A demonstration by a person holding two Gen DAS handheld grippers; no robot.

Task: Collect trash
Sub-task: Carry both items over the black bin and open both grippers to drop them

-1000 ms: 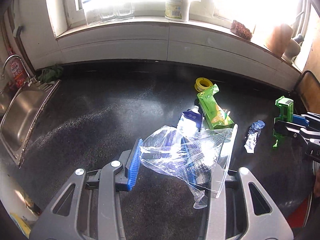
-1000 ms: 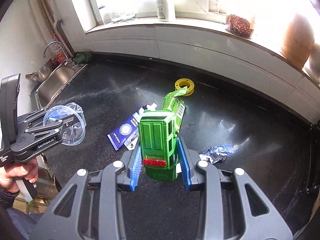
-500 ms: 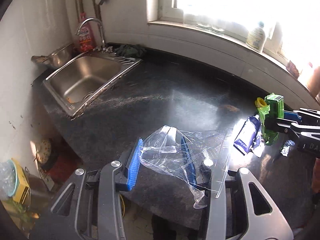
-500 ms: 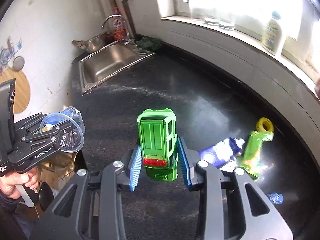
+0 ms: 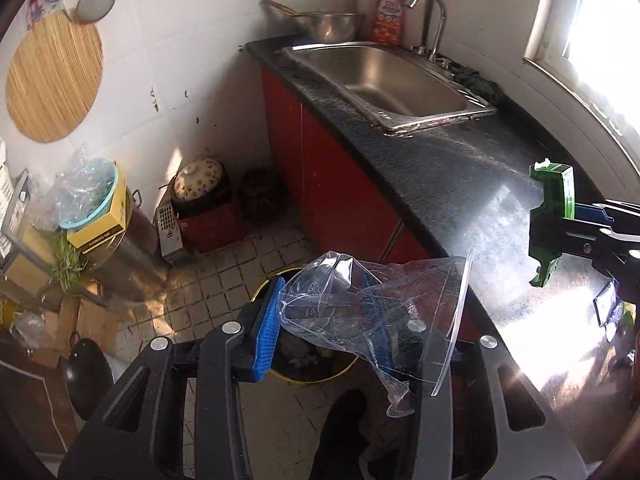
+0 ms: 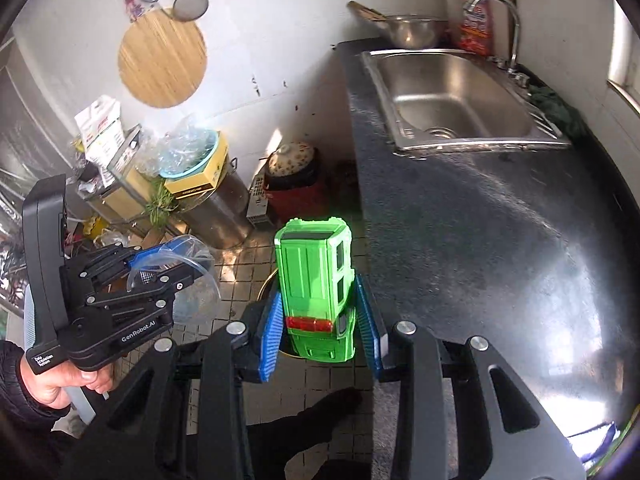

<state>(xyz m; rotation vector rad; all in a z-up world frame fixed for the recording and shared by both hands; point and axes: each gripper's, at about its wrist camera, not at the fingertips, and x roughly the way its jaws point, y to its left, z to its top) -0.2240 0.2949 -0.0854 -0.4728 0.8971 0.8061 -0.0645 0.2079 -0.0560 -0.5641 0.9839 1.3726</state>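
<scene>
My left gripper (image 5: 324, 320) is shut on a crumpled clear plastic cup (image 5: 360, 304), whose rim sticks out to the right. It hangs past the counter's edge, above a yellow-rimmed bin (image 5: 304, 376) on the floor that has trash inside. My right gripper (image 6: 320, 320) is shut on a green toy car (image 6: 316, 276), tail end toward the camera, over the same bin's rim (image 6: 266, 284). In the right wrist view, the left gripper (image 6: 172, 266) with the clear cup (image 6: 198, 260) sits to the left, held by a hand. The left wrist view shows the right gripper (image 5: 560, 228) and car (image 5: 554, 184) at the right.
The black counter (image 5: 460, 168) with a steel sink (image 5: 392, 76) and tap runs along the right, over red cabinets (image 5: 320, 168). On the tiled floor stand a flowered-lid pot (image 5: 200, 184), a metal drum stacked with boxes (image 5: 96, 216) and a wok (image 5: 86, 372). A dark shoe (image 5: 340, 412) is beside the bin.
Both grippers swung left off the counter, away from the litter by the window, and now hang over the floor bin. Each keeps its hold, the cup left and the car right.
</scene>
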